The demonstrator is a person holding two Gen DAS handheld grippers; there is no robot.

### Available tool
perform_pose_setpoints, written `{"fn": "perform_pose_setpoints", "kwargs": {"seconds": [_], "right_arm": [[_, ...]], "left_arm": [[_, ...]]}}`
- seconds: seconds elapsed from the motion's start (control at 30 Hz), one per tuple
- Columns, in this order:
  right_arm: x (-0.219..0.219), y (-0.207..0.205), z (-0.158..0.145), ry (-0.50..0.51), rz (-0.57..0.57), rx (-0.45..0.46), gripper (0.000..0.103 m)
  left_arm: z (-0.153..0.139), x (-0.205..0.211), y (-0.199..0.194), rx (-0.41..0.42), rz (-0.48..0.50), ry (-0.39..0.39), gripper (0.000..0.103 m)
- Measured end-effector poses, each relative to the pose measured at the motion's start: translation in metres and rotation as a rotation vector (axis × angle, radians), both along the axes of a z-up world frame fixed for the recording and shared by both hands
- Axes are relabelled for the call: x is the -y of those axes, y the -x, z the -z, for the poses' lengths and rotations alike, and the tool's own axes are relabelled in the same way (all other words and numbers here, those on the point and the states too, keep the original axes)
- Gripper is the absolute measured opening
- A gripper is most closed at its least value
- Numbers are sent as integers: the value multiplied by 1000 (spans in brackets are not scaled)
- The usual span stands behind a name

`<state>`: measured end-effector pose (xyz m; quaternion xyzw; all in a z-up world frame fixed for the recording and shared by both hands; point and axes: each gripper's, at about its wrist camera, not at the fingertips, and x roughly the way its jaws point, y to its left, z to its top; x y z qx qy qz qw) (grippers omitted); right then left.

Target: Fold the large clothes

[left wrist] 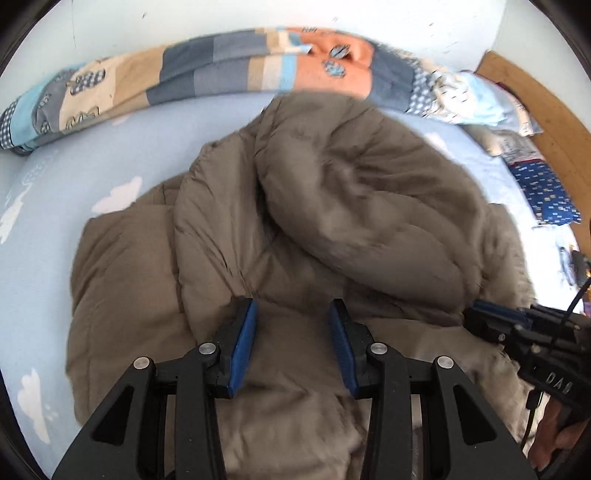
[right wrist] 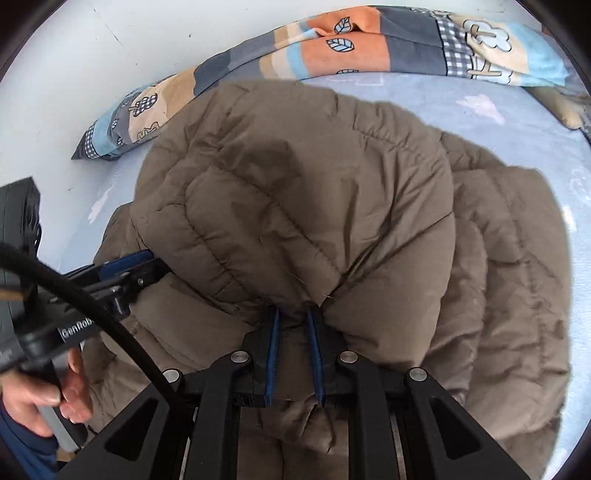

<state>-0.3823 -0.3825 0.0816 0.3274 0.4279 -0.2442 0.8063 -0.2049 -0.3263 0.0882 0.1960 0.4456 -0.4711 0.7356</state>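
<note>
A large brown puffer jacket (left wrist: 303,221) lies bunched on the light blue bed sheet (left wrist: 44,229). My left gripper (left wrist: 293,314) hovers just above the jacket's near part, open and empty. My right gripper (right wrist: 293,314) is shut on a gathered fold of the jacket (right wrist: 295,177) and lifts it, so a padded section hangs over the fingers. The right gripper also shows at the right edge of the left wrist view (left wrist: 495,314). The left gripper shows at the left of the right wrist view (right wrist: 125,269), held by a hand.
A patchwork quilt (left wrist: 221,74) in blue, beige and orange is rolled along the far side by the white wall (left wrist: 258,14). Pillows (left wrist: 546,192) and a wooden headboard (left wrist: 535,96) are at the right. A black cable (right wrist: 92,306) crosses the right wrist view.
</note>
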Motion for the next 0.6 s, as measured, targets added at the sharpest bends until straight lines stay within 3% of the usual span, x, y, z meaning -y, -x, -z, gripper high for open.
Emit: {"fn": "perform_pose_setpoints", "kwargs": {"seconds": [0.1, 0.17, 0.23, 0.33, 0.47, 0.6], "right_arm": [[-9, 14, -25, 33, -12, 54, 19], [-18, 22, -35, 70, -8, 54, 19], [-24, 25, -30, 67, -9, 32, 20], [-26, 27, -10, 9, 0, -19, 20], [-42, 49, -29, -24, 12, 47, 20], [-81, 97, -59, 39, 1, 121, 33]], "left_arm": [[-16, -19, 12, 8, -4, 46, 42], [-10, -24, 12, -11, -15, 21, 43], [6, -23, 9, -71, -31, -25, 44], [4, -34, 16, -69, -55, -22, 44], [-31, -72, 39, -64, -39, 90, 44], [-55, -131, 70, -29, -29, 170, 51]]}}
